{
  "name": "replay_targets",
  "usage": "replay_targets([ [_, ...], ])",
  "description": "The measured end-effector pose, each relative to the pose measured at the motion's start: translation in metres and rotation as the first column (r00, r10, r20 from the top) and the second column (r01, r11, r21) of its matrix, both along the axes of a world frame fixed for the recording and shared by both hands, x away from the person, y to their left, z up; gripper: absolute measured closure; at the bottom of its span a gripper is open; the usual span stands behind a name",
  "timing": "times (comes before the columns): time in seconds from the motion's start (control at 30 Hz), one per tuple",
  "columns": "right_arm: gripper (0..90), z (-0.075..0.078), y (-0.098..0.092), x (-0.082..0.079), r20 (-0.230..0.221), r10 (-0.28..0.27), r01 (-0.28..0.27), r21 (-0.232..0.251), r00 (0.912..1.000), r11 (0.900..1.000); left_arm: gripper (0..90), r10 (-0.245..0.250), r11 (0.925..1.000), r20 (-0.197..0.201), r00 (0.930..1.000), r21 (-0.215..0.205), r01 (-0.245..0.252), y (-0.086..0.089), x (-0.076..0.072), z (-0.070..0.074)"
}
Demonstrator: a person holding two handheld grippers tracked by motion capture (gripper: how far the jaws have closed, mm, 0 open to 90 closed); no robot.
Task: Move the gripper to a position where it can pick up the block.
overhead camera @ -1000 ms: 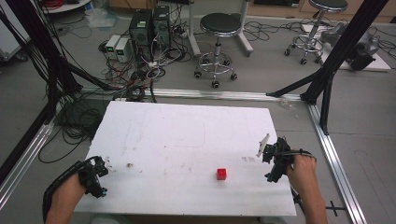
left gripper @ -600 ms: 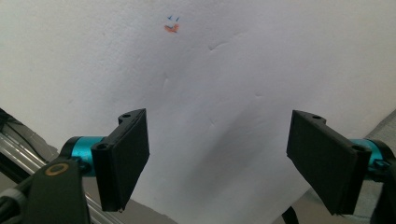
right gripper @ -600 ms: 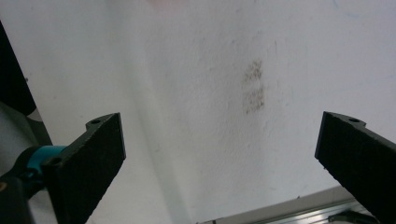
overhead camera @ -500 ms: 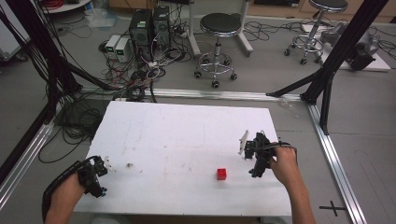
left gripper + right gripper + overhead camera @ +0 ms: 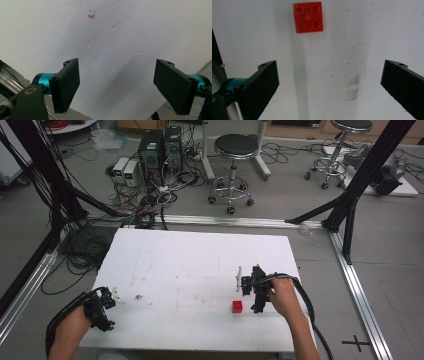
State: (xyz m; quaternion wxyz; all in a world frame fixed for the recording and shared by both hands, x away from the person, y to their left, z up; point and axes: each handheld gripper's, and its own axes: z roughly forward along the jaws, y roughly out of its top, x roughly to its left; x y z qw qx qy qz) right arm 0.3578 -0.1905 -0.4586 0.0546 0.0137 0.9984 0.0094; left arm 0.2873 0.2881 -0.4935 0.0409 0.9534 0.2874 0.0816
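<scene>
High view: I see a white table (image 5: 200, 265) with a red brick (image 5: 237, 306) lying near its front edge, right of centre. My right gripper (image 5: 250, 287) sits just beside the brick, on its right and slightly behind it, held by the right hand (image 5: 282, 296); a black cable (image 5: 307, 307) loops from it back along the forearm. My left gripper (image 5: 102, 306) rests at the table's front left corner, held by the left hand (image 5: 75, 322), well apart from the brick.

Right gripper view: I see the brick (image 5: 308, 17) flat on the table, four studs up, ahead of the gripper (image 5: 329, 80) and not between its jaws. The jaws stand wide apart with nothing between them. A dark smudge (image 5: 353, 87) marks the table surface between the jaws.

Left gripper view: I see the gripper (image 5: 122, 87) with its jaws spread wide over bare table, holding nothing. A small red and blue mark (image 5: 91, 15) lies on the surface farther ahead.
</scene>
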Motion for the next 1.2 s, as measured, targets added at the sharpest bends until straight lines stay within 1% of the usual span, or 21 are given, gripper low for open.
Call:
replay_targets([
  [0.07,0.9,-0.005,0.006,-0.001,-0.011,0.024,-0.024,-0.002,0.9996,1.0,21.4,0.0,1.0,-0.001,1.0,0.0,0.0,0.0,0.0,0.0],
  [0.27,0.9,-0.019,0.022,-0.002,-0.024,0.041,-0.041,0.005,0.9989,0.999,21.4,0.001,1.0,-0.001,1.0,-0.001,-0.001,0.0,0.0,0.0],
  [0.3,0.9,-0.024,0.027,-0.002,-0.035,0.045,-0.045,-0.001,0.9984,0.999,21.4,0.002,1.0,0.003,1.0,-0.004,-0.002,0.0,0.0,0.0],
  [0.33,0.9,-0.024,0.027,-0.002,-0.035,0.045,-0.045,-0.001,0.9984,0.999,21.4,0.002,1.0,0.003,1.0,-0.004,-0.002,0.0,0.0,0.0],
  [0.53,0.9,-0.037,0.037,-0.003,-0.047,0.054,-0.055,-0.026,0.9974,0.998,21.4,0.002,1.0,-0.001,1.0,-0.003,-0.002,0.0,0.0,0.0],
  [0.77,0.9,-0.049,0.045,-0.003,-0.046,0.069,-0.071,-0.03,0.9965,0.997,21.4,0.003,1.0,0.004,1.0,-0.004,-0.003,0.001,0.0,0.0],
  [0.8,0.9,-0.051,0.046,-0.002,-0.043,0.082,-0.084,-0.03,0.9957,0.996,21.5,0.002,1.0,0.003,1.0,-0.002,-0.002,0.001,0.0,0.0],
  [0.87,0.9,-0.053,0.048,-0.004,-0.045,0.072,-0.074,-0.039,0.9964,0.997,21.4,0.008,0.9999,0.003,1.0,-0.007,-0.008,0.001,-0.001,-0.001],
  [0.9,0.8,-0.055,0.049,-0.004,-0.054,0.069,-0.071,-0.044,0.9962,0.997,21.5,0.003,1.0,0.0,1.0,-0.005,-0.003,0.001,0.0,0.0],
  [0.97,0.9,-0.058,0.05,-0.005,-0.058,0.072,-0.075,-0.059,0.9957,0.995,21.5,0.002,1.0,0.002,1.0,-0.003,-0.002,0.001,0.0,0.0],
  [1.03,0.9,-0.06,0.051,-0.006,-0.049,0.075,-0.078,-0.063,0.996,0.995,21.4,0.002,1.0,0.004,1.0,-0.005,-0.002,0.001,0.0,0.0],
  [1.1,0.9,-0.062,0.052,-0.007,-0.053,0.078,-0.081,-0.057,0.9955,0.995,21.5,0.003,1.0,0.005,1.0,-0.005,-0.003,0.001,0.0,0.0],
  [1.13,0.9,-0.063,0.052,-0.007,-0.058,0.073,-0.076,-0.062,0.9957,0.995,21.5,0.002,1.0,0.002,1.0,-0.005,-0.002,0.001,0.0,0.0],
  [1.17,0.9,-0.063,0.052,-0.007,-0.054,0.081,-0.084,-0.063,0.9953,0.994,21.4,0.005,1.0,0.004,1.0,-0.008,-0.005,0.001,0.0,0.0],
  [1.2,0.9,-0.064,0.053,-0.007,-0.055,0.076,-0.079,-0.06,0.9956,0.995,21.4,0.009,0.9999,0.006,0.9999,-0.01,-0.009,0.001,0.0,0.0],
])
